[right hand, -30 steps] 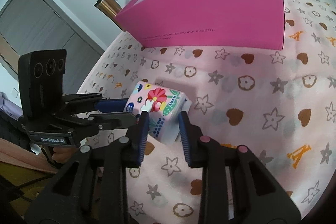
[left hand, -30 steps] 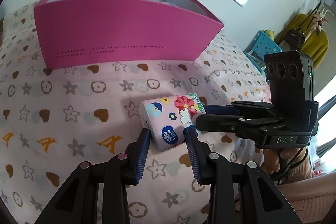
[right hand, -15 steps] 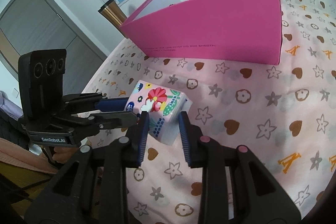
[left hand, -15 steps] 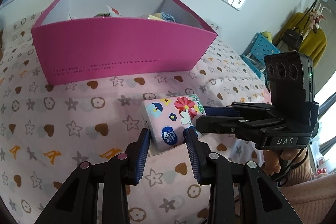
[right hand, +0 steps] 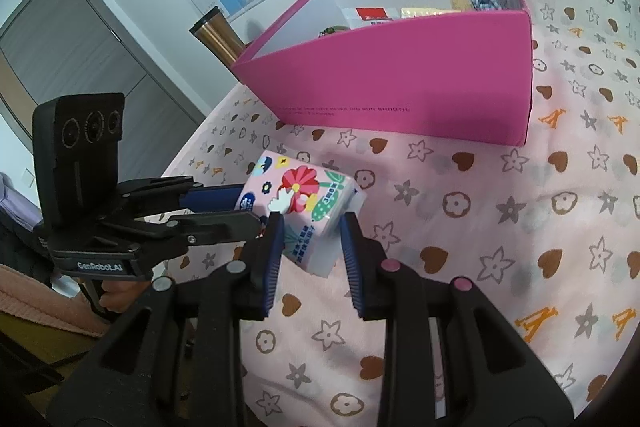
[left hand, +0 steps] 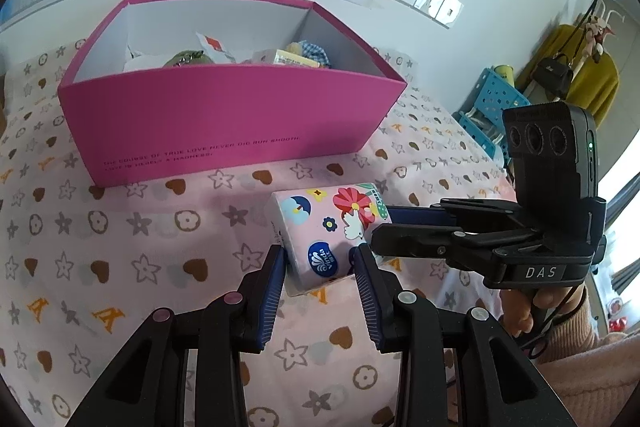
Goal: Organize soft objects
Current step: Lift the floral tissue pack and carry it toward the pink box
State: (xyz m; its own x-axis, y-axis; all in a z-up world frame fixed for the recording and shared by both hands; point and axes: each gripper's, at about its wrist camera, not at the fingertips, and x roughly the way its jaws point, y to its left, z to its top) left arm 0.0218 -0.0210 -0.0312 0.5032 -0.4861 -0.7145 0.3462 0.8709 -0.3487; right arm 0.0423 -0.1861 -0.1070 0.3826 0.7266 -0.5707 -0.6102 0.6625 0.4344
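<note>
Both tools, left [left hand: 320, 259] and right [right hand: 312, 231], clamp the pack [left hand: 326, 233] (apparently lifted), so next it needs carrying ahead over the box [left hand: 224, 123].

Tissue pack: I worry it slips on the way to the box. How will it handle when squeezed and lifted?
The tissue pack looks soft, so it probably dents. Its glossy wrap may slide. Both grippers clamp opposite ends, likely steadying it.

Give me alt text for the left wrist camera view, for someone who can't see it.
Both grippers, the left gripper from below and the right gripper from the right, clamp a floral pink tissue pack above a pink patterned cloth. Behind it stands an open magenta box already holding several soft items.
</note>
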